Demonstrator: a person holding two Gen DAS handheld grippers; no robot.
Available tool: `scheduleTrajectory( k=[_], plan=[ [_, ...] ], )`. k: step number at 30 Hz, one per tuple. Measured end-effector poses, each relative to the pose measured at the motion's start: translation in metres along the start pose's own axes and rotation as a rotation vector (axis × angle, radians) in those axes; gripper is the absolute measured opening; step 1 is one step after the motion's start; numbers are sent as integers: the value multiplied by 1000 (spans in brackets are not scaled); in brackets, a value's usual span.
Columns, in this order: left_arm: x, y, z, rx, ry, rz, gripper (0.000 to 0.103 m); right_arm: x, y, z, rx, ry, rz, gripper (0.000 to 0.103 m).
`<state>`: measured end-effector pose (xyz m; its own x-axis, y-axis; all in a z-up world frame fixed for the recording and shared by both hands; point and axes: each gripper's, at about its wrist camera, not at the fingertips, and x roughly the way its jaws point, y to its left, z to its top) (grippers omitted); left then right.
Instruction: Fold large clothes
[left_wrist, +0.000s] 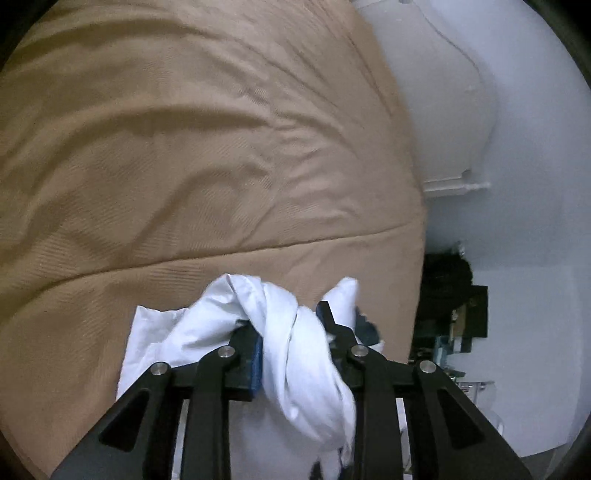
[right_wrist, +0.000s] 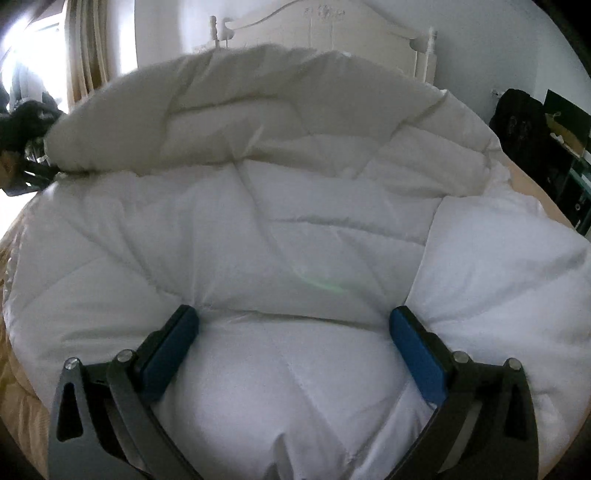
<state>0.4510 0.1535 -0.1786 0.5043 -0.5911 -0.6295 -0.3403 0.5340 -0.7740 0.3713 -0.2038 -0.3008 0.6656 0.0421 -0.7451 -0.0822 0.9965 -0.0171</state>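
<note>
Left gripper is pinching bunched white cloth between its fingers; right gripper is straddling the quilt, fingers spread. The thin pinch could slip.

In the left wrist view, the left gripper sits low in the middle, with a twisted bunch of cloth between its fingers. The bedspread lies behind and to the left of it, the wall to the right.

In the right wrist view, the quilt lies on the bed, its far edge folded back over itself. The right gripper rests on the near part, a bulge of quilt between its spread fingers. The headboard stands behind the quilt.
</note>
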Motion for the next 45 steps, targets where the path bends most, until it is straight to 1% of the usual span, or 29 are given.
scheduleTrajectory(
  k=[1, 2, 3, 4, 5, 6, 7, 8, 11, 13, 17, 19, 20, 22, 24, 26, 31, 32, 34, 35, 37, 38, 39, 40, 41, 42, 43, 44, 45],
  plan=[
    [-7, -5, 2, 12, -11, -3, 31, 1, 1, -1, -3, 3, -3, 103],
    [-17, -8, 5, 20, -37, -8, 41, 2, 1, -1, -4, 7, -4, 103],
    [-29, -11, 8, 29, -88, 0, 64, 1, 0, -2, -2, 10, -5, 103],
    [-44, -13, 10, 35, -152, 17, 76, 0, -2, -3, 1, 13, -5, 103],
    [-59, -15, 10, 43, -226, 25, 94, -1, -3, -3, 0, 13, -4, 103],
    [-73, -17, 6, 59, -288, 24, 97, -3, -5, -4, 0, 14, -3, 103],
    [-78, -21, 1, 76, -305, 31, 97, -4, -6, -5, 1, 13, -4, 103],
    [-79, -27, -5, 110, -295, 61, 97, -5, -7, -6, 1, 13, -5, 103],
    [-59, -51, -46, 275, -238, 192, 97, 1, 4, 2, 3, 16, -9, 103],
    [-31, -67, -93, 417, -215, 273, 97, -3, 3, 2, 5, 21, -9, 103],
    [24, -86, -181, 720, -262, 416, 98, -18, 1, 15, 40, -9, -16, 101],
    [53, -83, -209, 833, -255, 464, 98, -35, -17, 16, 66, -58, -41, 101],
    [71, -76, -220, 874, -249, 503, 98, -36, -26, 15, 68, -49, -75, 102],
    [83, -59, -226, 906, -256, 542, 102, -28, -43, 3, 58, -7, -138, 102],
    [82, -46, -228, 929, -278, 492, 103, -29, -59, -13, 53, -32, -133, 102],
    [79, -43, -224, 935, -264, 485, 103, -34, -71, -23, 81, -28, -135, 102],
    [65, -32, -206, 907, -247, 477, 103, -40, -97, -22, 165, 3, -176, 102],
    [64, -31, -202, 898, -242, 477, 103, -46, -101, -19, 198, -1, -217, 102],
    [54, -36, -199, 870, -237, 502, 101, -57, -98, -7, 238, -42, -243, 94],
    [47, -45, -198, 852, -248, 504, 98, -60, -93, 1, 244, -67, -221, 94],
    [36, -66, -200, 859, -289, 431, 100, -59, -68, 32, 197, -85, -143, 94],
    [38, -79, -201, 881, -286, 411, 102, -55, -56, 44, 163, -82, -131, 94],
    [46, -84, -201, 895, -274, 433, 102, -49, -43, 58, 129, -78, -133, 94],
    [56, -86, -200, 909, -263, 486, 102, -41, -34, 68, 108, -68, -154, 94],
    [71, -80, -195, 915, -254, 575, 102, -31, -32, 75, 98, -51, -176, 94],
    [81, -72, -191, 909, -242, 626, 103, -20, -34, 77, 93, -15, -193, 94],
    [88, -59, -185, 895, -224, 654, 103, -4, -41, 77, 95, 44, -221, 94],
    [87, -43, -176, 879, -239, 622, 103, 12, -55, 71, 115, 109, -240, 94],
    [82, -36, -172, 870, -263, 625, 103, 23, -74, 63, 154, 146, -226, 94]
  ],
)
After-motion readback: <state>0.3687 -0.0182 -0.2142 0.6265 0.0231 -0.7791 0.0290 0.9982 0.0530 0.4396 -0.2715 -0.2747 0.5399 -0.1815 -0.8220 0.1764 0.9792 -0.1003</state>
